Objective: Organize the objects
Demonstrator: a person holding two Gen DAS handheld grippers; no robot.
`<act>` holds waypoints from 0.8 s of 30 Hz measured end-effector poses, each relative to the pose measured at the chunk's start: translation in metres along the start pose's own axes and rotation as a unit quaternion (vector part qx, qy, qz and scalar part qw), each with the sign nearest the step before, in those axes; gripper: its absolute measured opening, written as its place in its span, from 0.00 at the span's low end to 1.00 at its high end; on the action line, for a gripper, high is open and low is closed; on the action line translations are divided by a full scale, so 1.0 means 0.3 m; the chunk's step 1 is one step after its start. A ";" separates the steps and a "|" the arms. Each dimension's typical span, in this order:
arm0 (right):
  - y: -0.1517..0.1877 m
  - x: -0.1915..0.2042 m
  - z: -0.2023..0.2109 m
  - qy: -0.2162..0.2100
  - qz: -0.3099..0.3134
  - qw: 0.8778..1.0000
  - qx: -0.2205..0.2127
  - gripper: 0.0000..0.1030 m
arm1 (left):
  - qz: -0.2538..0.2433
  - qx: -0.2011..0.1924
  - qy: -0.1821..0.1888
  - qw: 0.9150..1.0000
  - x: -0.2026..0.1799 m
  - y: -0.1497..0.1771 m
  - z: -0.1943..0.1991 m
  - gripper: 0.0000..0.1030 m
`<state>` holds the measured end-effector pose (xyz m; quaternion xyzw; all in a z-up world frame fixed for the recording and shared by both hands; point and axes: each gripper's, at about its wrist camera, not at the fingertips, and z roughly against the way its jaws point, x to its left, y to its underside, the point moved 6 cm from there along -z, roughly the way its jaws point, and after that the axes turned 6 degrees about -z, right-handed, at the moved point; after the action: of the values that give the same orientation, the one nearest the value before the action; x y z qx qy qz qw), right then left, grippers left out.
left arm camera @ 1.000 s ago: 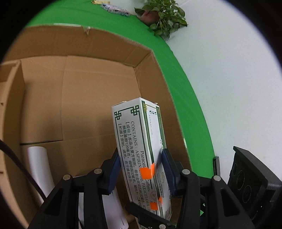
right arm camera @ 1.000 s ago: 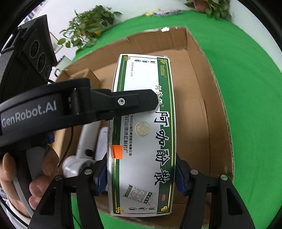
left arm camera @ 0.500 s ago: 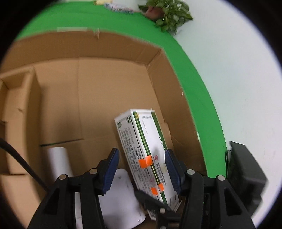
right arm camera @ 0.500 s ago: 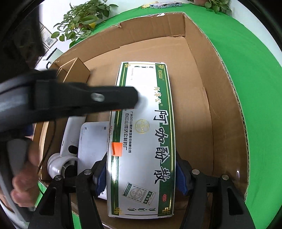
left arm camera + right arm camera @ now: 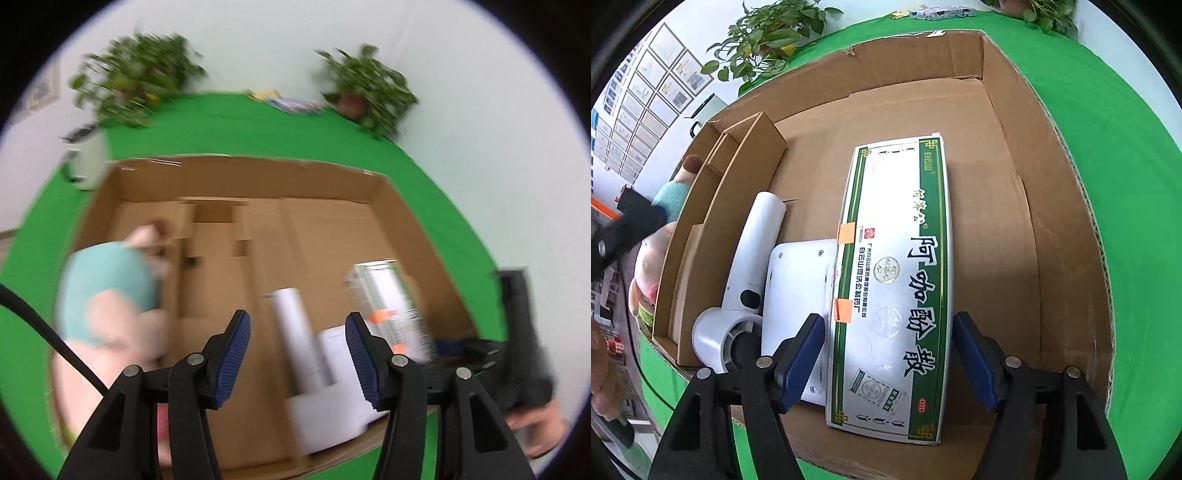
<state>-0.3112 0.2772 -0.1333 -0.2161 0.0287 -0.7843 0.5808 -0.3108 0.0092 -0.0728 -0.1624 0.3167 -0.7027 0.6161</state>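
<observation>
**boxfan:** Once your left gripper (image 5: pixel 297 354) let go and pulled back up, nothing sat between its half-open jaws. Your right gripper (image 5: pixel 888 360) was opening too, pads just off the white-and-green cardboard medicine box (image 5: pixel 894 288).

**tidybot:** So you'd placed it. It lay flat in the brown corrugated carton (image 5: pixel 1067 206), beside the white plastic hair dryer (image 5: pixel 753 251), orange tape tabs showing.

Two potted plants (image 5: pixel 136 79) (image 5: pixel 369 88) stand at the green table's (image 5: pixel 229 125) far edge, beside possibly flat packets (image 5: pixel 291 104).

black right gripper (image 5: pixel 888 352), blue ribbed pads (image 5: pixel 803 356), silver screws
</observation>
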 end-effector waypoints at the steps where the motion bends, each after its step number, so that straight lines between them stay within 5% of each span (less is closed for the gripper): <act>1: 0.011 -0.025 0.023 -0.008 -0.006 1.000 -0.010 0.69 | -0.003 -0.013 -0.019 1.000 0.022 0.019 0.024 0.51; 5: 0.041 0.016 0.194 -0.008 0.001 0.993 -0.121 0.87 | -0.021 -0.092 -0.103 0.990 0.079 0.128 0.163 0.66; 6: 0.065 0.033 0.255 0.015 0.007 0.983 -0.184 0.98 | -0.026 -0.115 -0.119 0.986 0.082 0.157 0.189 0.73; 10: 0.176 0.133 0.340 0.050 0.060 0.946 -0.316 0.99 | -0.036 -0.161 -0.169 0.972 0.073 0.231 0.195 0.78; 13: 0.206 0.184 0.305 0.067 0.088 0.933 -0.343 0.99 | -0.034 -0.146 -0.155 0.976 0.063 0.267 0.146 0.78; 17: 0.239 0.153 0.268 0.069 0.086 0.936 -0.334 0.99 | -0.018 -0.121 -0.127 0.984 0.054 0.301 0.090 0.78; 24: 0.256 0.148 0.171 0.097 0.107 0.928 -0.344 0.99 | -0.022 -0.155 -0.149 0.976 0.050 0.319 0.090 0.79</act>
<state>-0.2333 0.2220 -0.0962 -0.3212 0.3753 -0.6766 0.5460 -0.2239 -0.0157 -0.1167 -0.3654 0.3225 -0.6264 0.6083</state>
